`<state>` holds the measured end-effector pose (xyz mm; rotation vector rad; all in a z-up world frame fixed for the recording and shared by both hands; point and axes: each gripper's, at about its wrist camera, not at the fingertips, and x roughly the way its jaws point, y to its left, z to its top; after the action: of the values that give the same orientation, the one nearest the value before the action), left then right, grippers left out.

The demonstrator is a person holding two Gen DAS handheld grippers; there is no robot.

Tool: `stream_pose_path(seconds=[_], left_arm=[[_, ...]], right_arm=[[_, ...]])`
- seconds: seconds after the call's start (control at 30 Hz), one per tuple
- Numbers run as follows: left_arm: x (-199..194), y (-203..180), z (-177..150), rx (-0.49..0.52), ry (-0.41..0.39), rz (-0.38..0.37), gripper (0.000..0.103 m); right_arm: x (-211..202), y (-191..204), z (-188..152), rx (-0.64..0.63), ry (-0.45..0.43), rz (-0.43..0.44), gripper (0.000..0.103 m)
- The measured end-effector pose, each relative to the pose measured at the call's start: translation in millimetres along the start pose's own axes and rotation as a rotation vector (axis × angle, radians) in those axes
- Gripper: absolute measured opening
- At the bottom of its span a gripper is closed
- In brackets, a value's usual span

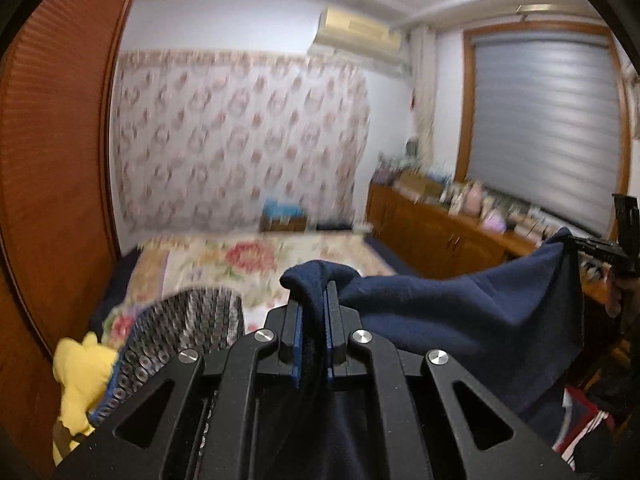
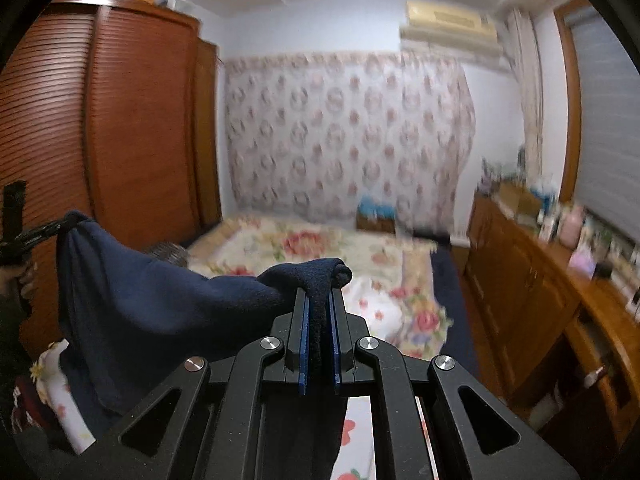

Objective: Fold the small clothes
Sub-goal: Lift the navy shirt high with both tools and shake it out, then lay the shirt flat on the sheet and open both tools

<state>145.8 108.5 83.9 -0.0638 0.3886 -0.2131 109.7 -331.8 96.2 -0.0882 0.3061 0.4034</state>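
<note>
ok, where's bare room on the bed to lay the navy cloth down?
Free: the middle and far bedspread, between the wardrobe side and the cabinet side, up to the floral curtain. Crowded: the near corner by the wardrobe, with a yellow garment and patterned fabric.

Each camera sits just behind its own gripper and looks forward, a little down, over the bed (image 1: 256,256) toward the flowered curtain (image 2: 344,136). Both views share the bed, the curtain and the blue cloth (image 1: 460,320) close up.
</note>
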Motion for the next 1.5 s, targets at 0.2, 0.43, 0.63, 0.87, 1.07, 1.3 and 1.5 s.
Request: stream_pose_path(seconds=[0.2, 0.43, 0.63, 0.87, 1.07, 1.3, 1.5], left_arm=[[89, 3, -34, -0.002, 0.159, 0.039, 0.009], [121, 3, -38, 0.001, 0.217, 0.072, 0.009], [130, 3, -37, 0.017, 0.247, 0.087, 0.009], [138, 9, -37, -0.006, 0.277, 0.114, 0.049], [111, -3, -43, 0.052, 0.283, 0.095, 0.068], [69, -11, -73, 0.074, 0.301, 0.064, 0.069], [54, -12, -110, 0.086, 0.363, 0.066, 0.069]], right_arm=[[110, -12, -34, 0.115, 0.137, -0.042, 0.009], [155, -7, -17, 0.103, 0.202, -0.119, 0.009], [149, 15, -7, 0.092, 0.229, -0.138, 0.009], [174, 7, -12, 0.127, 0.276, -0.151, 0.020], [152, 8, -13, 0.130, 0.225, -0.129, 0.048], [114, 24, -62, 0.097, 0.259, -0.078, 0.048], [87, 28, -110, 0.115, 0.328, -0.034, 0.048]])
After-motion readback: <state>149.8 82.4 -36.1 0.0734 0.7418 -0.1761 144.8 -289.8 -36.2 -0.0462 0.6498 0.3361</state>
